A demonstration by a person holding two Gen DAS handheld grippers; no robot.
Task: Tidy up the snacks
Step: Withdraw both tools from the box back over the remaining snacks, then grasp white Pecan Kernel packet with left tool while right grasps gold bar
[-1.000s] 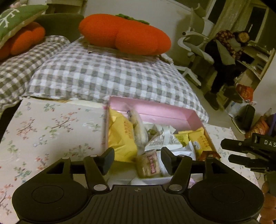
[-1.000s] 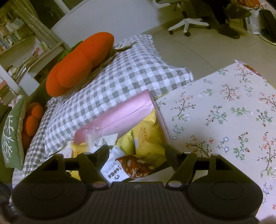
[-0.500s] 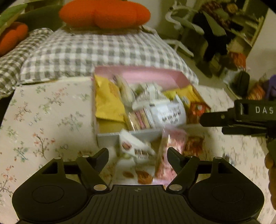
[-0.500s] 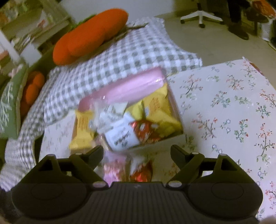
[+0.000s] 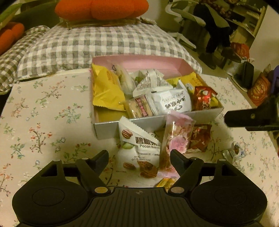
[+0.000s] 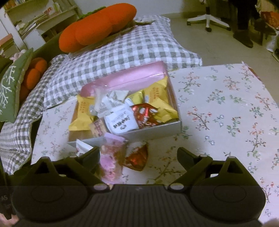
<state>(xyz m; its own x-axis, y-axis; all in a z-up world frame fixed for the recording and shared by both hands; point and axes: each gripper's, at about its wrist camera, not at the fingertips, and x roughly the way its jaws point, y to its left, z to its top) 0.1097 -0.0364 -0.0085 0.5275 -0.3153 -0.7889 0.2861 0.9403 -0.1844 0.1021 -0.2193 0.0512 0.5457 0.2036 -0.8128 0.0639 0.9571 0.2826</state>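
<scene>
A pink-lined box (image 5: 174, 120) (image 6: 157, 130) on the flowered tablecloth holds several snack packets, yellow, white and red. In front of it lie a white pecan packet (image 5: 139, 150), a pink packet (image 5: 176, 139) (image 6: 111, 157) and a red packet (image 5: 198, 138) (image 6: 137, 158). My left gripper (image 5: 139, 157) is open, hovering over the pecan packet. My right gripper (image 6: 138, 155) is open above the pink and red packets; it also shows at the right edge of the left wrist view (image 5: 251, 118).
A small packet (image 5: 233, 152) lies on the cloth to the right. A yellow packet (image 5: 164, 182) peeks out near my left gripper. Checked pillows (image 5: 97, 41) and an orange cushion (image 5: 102, 8) lie behind the box. An office chair (image 6: 207, 19) stands on the floor.
Both grippers have pulled back from over the box toward me. The loose packets in front of the box have come into view.
</scene>
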